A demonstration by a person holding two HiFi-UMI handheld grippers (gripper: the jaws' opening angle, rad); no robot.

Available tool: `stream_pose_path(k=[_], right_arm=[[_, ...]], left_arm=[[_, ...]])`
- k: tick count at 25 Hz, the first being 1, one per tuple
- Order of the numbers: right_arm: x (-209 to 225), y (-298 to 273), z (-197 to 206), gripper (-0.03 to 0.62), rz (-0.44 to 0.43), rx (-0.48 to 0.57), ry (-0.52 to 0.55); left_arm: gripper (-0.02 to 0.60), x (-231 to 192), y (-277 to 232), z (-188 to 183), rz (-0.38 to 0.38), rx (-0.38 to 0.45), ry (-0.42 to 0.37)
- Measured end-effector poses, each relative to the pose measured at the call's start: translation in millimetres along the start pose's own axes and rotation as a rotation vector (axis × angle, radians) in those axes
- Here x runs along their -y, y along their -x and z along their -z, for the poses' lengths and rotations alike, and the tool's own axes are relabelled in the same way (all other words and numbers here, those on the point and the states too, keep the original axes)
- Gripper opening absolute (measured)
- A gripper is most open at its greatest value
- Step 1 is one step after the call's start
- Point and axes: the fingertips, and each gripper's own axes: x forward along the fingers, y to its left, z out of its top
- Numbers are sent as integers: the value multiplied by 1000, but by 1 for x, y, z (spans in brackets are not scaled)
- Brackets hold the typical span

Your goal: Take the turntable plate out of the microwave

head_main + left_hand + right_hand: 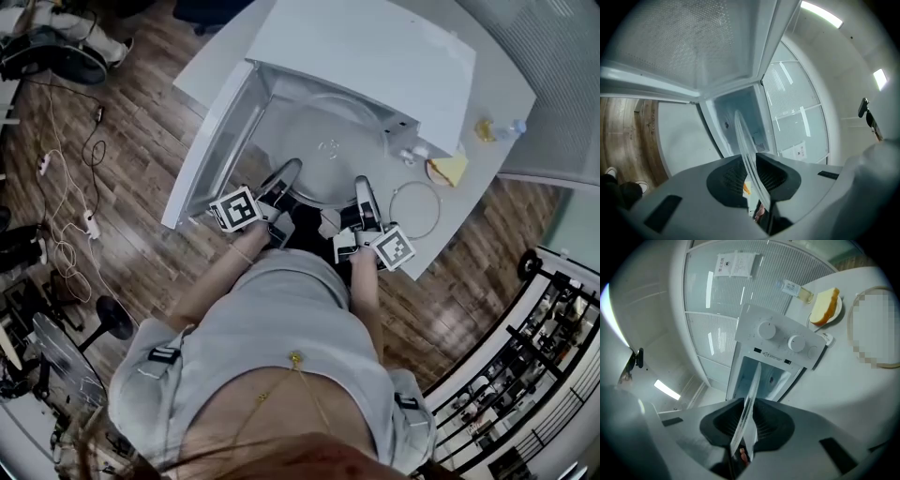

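Turntable plate (323, 150), round clear glass, clamped by left tongs (287, 172), right tongs (364, 187).

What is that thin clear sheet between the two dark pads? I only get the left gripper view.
Observer: It is the glass turntable plate seen edge-on. The head view shows it as a round disc in the mouth of the open microwave.
Operator: Is this one gripper carrying it alone?
Observer: No. The right gripper is shut on the plate's near rim too, alongside the left gripper.
Operator: Is anything lying next to the microwave?
Observer: Yes. The right gripper view shows a yellow wedge of food on a small dish, and the head view shows a thin ring on the table.
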Motion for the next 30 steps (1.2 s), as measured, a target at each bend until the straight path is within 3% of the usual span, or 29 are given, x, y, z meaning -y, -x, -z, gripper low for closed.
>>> stream_pose_path(k=[9,20,30], right_arm=[[-19,17,2,63,6,59,-14],[-54,21,-9,61,-91,91,9],[-59,18,-20,58,-116,49,-16]], left_arm=[[73,22,8,0,57,-60,-35],[74,60,15,-6,151,-77,-111],[78,72,11,-3,161,-98,-143]])
